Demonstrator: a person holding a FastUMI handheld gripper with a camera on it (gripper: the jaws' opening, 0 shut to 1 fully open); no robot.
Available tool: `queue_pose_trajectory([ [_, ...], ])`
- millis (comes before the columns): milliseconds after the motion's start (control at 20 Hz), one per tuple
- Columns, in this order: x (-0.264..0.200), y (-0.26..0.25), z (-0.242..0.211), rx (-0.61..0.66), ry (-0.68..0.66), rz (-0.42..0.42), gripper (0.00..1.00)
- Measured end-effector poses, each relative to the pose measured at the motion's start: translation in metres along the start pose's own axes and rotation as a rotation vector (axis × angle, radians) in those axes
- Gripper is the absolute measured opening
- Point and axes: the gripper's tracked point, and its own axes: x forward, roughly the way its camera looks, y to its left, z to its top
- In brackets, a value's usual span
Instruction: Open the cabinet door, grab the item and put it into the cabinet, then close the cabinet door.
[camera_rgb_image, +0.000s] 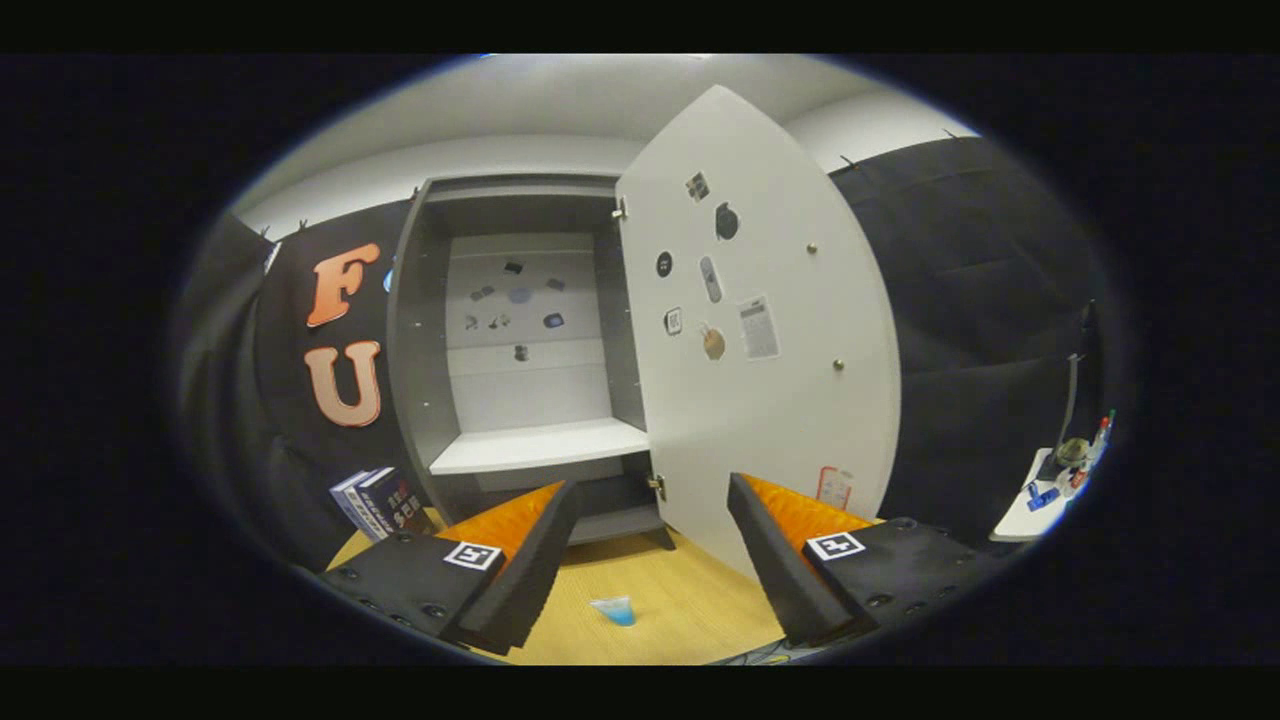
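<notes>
A grey cabinet (420, 330) stands on the wooden table, straight ahead of my fingers. Its white door (770, 420) is swung wide open to the right, with stickers on its inner face. Inside, a white shelf (540, 447) is bare, and small stickers dot the back panel. A small blue cup (613, 609) sits on the table (690, 600), low between my two fingers and well in front of the cabinet. My gripper (650, 495) is open and holds nothing; its fingers frame the cabinet's lower opening.
A stack of books (378, 503) leans beside the cabinet's left foot. Off to the right, a white side table (1020, 520) carries bottles and small items. Black cloth walls close in the booth on both sides.
</notes>
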Motion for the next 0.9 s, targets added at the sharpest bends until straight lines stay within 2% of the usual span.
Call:
queue_pose_trajectory([
  [100, 0.012, 0.013, -0.034, -0.019, 0.037, 0.036, 0.99],
  [400, 0.046, 0.046, -0.141, -0.071, 0.187, 0.123, 0.99],
  [650, 0.065, 0.047, -0.227, -0.102, 0.322, 0.134, 0.99],
  [900, 0.079, 0.039, -0.289, -0.108, 0.419, 0.129, 0.99],
])
